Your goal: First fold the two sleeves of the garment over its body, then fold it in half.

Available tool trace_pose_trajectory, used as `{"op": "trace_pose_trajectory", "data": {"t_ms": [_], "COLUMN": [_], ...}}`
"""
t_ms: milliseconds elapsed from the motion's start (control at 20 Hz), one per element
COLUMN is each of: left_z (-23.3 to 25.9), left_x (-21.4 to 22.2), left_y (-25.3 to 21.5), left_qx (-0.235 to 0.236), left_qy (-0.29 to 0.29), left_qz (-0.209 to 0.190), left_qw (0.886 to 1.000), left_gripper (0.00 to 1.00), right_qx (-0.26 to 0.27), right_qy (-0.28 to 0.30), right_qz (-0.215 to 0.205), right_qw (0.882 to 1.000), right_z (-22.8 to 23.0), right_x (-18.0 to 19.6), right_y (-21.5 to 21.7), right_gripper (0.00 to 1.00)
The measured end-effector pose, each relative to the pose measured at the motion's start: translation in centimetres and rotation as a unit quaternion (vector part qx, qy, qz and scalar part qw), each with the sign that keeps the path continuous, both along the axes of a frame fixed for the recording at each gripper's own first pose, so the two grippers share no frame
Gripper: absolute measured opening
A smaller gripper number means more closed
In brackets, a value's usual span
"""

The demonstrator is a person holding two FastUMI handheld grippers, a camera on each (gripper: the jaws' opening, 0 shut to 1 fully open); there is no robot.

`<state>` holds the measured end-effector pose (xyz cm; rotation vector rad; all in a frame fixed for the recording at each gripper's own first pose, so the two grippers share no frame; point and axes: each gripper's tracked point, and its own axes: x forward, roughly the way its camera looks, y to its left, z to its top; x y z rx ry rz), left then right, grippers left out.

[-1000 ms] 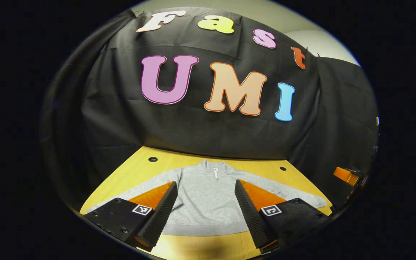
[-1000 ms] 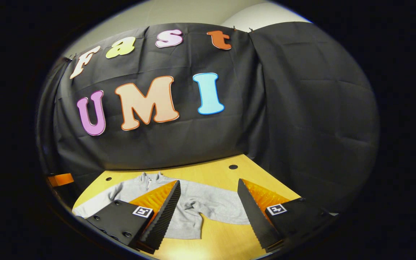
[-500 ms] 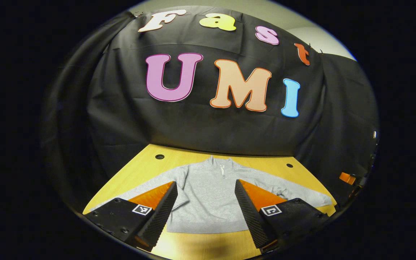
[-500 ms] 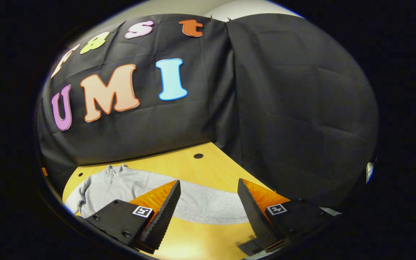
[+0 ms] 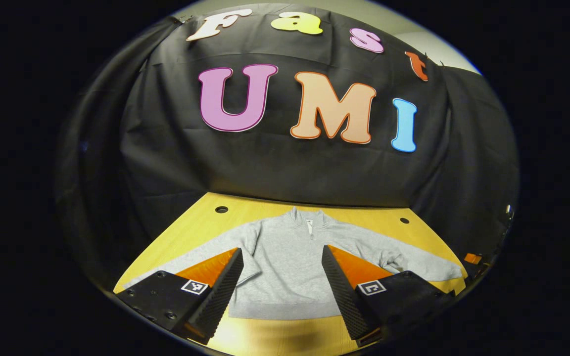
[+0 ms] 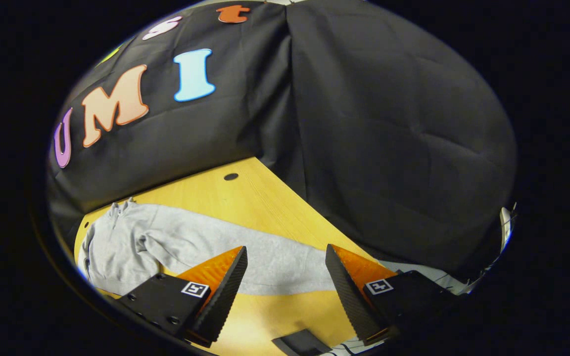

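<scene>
A grey zip-neck sweatshirt (image 5: 285, 267) lies flat on the yellow table (image 5: 196, 222), collar toward the back wall and both sleeves spread out to the sides. My left gripper (image 5: 282, 249) is open above the table's front edge, facing the garment's body, with nothing between its fingers. In the right gripper view the sweatshirt's right sleeve (image 6: 270, 262) runs across the table from the body (image 6: 112, 247) at the left. My right gripper (image 6: 286, 247) hangs open just before the sleeve's outer part. The sleeve's end is hidden behind the right finger (image 6: 349, 287).
Round holes sit in the tabletop near the back (image 5: 221, 209) (image 5: 404, 220) (image 6: 230, 176). Black cloth walls close the back and right side. A small dark flat object (image 6: 302, 342) lies at the table's front edge. An orange part (image 5: 473, 258) shows at the far right.
My right gripper has swung right and lower, from facing the garment's body to facing its right sleeve. The left gripper has shifted only slightly. Both stay open.
</scene>
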<state>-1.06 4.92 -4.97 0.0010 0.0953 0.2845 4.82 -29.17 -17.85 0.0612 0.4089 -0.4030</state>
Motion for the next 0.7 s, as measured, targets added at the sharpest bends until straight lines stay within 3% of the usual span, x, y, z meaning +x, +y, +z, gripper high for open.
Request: {"op": "trace_pose_trajectory", "data": {"t_ms": [300, 700], "left_z": [-0.8, -1.4], "left_x": [-0.4, -1.4], "left_y": [0.6, 1.1], "left_qx": [-0.004, -0.004], "left_qy": [0.012, 0.023], "left_qz": [0.020, 0.047], "left_qw": [1.000, 0.999], "left_gripper": [0.93, 0.93], "right_qx": [0.019, 0.012], "right_qy": [0.062, 0.107], "right_qz": [-0.018, 0.004], "right_qw": [0.998, 0.994], "right_z": [-5.5, -8.6], "right_x": [-0.7, -0.4], "right_y": [-3.6, -3.3], "right_gripper": [0.96, 0.98]}}
